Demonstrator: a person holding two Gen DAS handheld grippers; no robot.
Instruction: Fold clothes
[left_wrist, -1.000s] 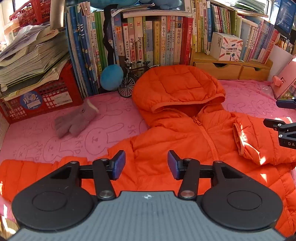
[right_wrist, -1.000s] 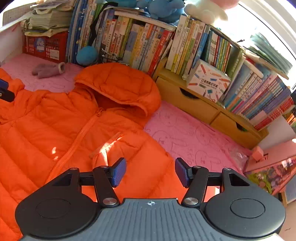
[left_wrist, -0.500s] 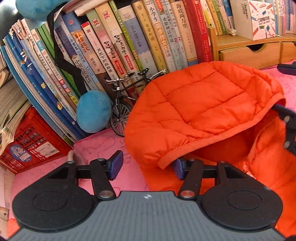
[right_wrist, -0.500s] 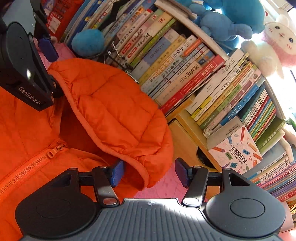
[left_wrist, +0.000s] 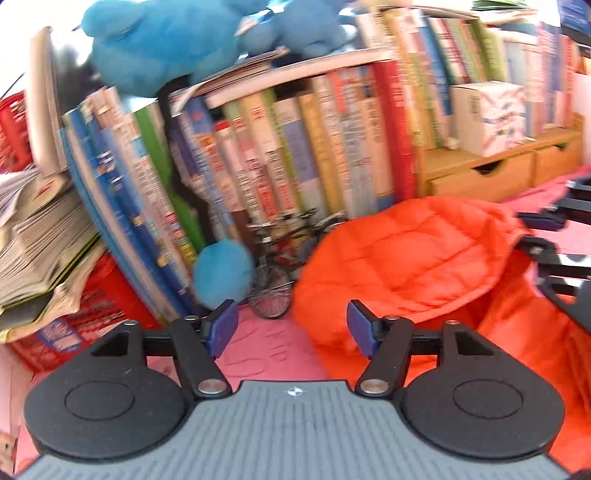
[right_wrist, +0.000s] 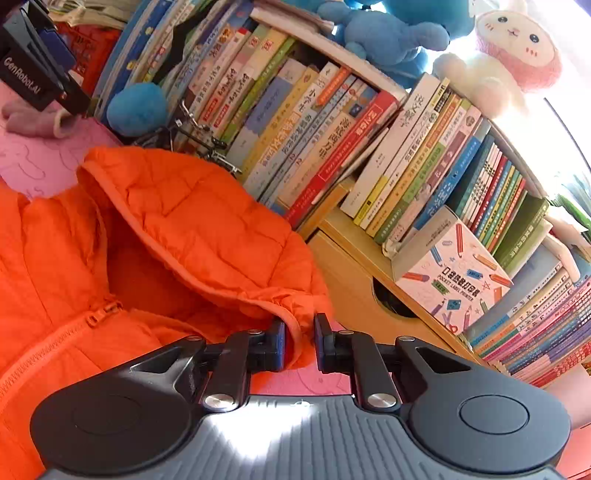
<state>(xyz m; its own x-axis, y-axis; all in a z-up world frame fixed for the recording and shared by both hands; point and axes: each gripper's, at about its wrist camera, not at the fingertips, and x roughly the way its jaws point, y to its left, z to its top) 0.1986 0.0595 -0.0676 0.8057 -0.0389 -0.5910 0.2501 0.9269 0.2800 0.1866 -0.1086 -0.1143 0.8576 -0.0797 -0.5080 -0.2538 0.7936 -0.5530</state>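
An orange puffer jacket (right_wrist: 55, 280) lies zipped on the pink mat, its hood (right_wrist: 207, 221) puffed up toward the bookshelf. My right gripper (right_wrist: 300, 345) is shut on the hood's rim at its right corner, with the orange edge pinched between the pads. In the left wrist view the hood (left_wrist: 413, 254) sits right of centre. My left gripper (left_wrist: 291, 328) is open at the hood's left side, its right finger (left_wrist: 360, 330) over the orange fabric and its left finger over the pink mat (left_wrist: 258, 354). This view is motion-blurred.
A row of upright books (right_wrist: 295, 140) stands close behind the hood, with a blue ball (left_wrist: 221, 275) and a toy bicycle (left_wrist: 277, 288) at its foot. Wooden drawers (right_wrist: 354, 288) and a white box (right_wrist: 450, 288) are at right. A red basket (left_wrist: 92, 306) and a grey glove (right_wrist: 33, 120) are at left.
The right gripper has shut on the hood's rim. The left gripper has pulled back and tipped up, so the hood edge no longer covers its right finger.
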